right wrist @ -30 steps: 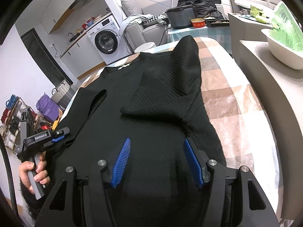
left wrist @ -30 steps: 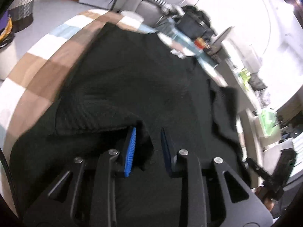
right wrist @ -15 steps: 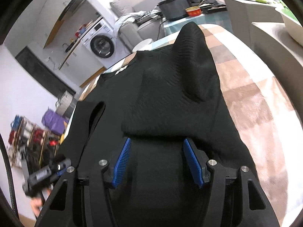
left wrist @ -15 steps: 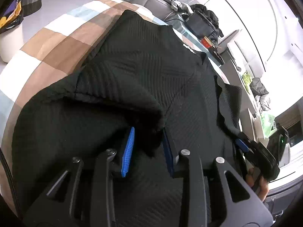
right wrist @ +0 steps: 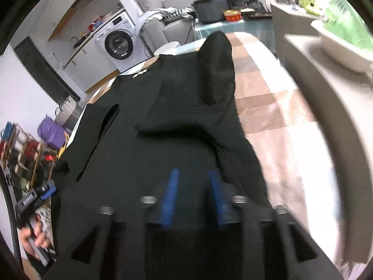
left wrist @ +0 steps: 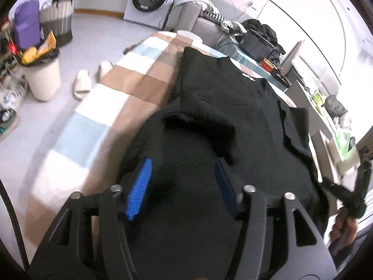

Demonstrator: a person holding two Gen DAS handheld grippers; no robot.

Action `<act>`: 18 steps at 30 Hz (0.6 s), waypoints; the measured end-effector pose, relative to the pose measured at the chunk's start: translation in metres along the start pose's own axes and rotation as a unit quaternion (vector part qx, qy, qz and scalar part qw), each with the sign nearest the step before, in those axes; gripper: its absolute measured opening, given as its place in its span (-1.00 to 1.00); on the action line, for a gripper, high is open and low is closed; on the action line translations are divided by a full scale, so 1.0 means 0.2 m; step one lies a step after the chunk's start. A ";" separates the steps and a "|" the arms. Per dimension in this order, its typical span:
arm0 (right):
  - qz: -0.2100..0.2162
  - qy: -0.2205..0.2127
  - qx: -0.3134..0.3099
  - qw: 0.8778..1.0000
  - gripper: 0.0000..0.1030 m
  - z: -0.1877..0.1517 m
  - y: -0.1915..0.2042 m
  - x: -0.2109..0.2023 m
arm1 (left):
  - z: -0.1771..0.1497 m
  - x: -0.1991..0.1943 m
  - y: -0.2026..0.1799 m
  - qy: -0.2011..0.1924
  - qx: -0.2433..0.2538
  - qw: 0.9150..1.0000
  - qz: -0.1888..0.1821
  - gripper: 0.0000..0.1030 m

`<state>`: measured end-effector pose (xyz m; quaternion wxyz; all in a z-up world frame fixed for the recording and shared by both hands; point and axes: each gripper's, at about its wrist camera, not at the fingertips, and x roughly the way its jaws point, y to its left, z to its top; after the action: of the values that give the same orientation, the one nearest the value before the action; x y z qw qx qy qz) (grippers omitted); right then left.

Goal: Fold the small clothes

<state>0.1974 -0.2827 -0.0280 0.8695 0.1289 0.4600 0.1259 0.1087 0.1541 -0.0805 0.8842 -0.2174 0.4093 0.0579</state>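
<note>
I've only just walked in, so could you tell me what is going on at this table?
A person with a gripper in each hand is folding a black sweater spread on a checked tablecloth. Both sleeves already lie folded in over the body. The left gripper is opening, with nothing pinched between its pads. The right gripper hovers open over the near hem.

**Cloth, plastic and metal on the checked bed**

The black garment (left wrist: 244, 107) is matt knitted cloth with fine ribbed lines. Under it, at 9 o'clock, the checked cover (left wrist: 112, 107) looks soft and dull. The left gripper (left wrist: 184, 182) has matt black plastic arms, ridged blue pads and shiny metal screws. The washing machine (left wrist: 149, 0), at 12 o'clock, is glossy white.
</note>
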 end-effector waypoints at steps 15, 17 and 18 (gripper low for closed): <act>-0.008 0.003 -0.082 0.997 0.60 -0.38 -0.09 -0.45 | -0.38 -0.45 0.12 -0.044 0.061 0.997 0.029 0.98; -0.007 0.015 -0.083 0.996 0.60 -0.42 -0.12 -0.48 | -0.43 -0.48 0.14 -0.043 0.066 0.996 0.031 0.98; -0.008 0.022 -0.084 0.996 0.60 -0.45 -0.13 -0.50 | -0.45 -0.50 0.15 -0.042 0.066 0.996 0.033 0.98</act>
<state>0.0698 -0.3315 -0.0085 0.8678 0.0484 0.4681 0.1597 -0.0280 0.1494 -0.0677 0.9108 -0.1419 0.3815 0.0689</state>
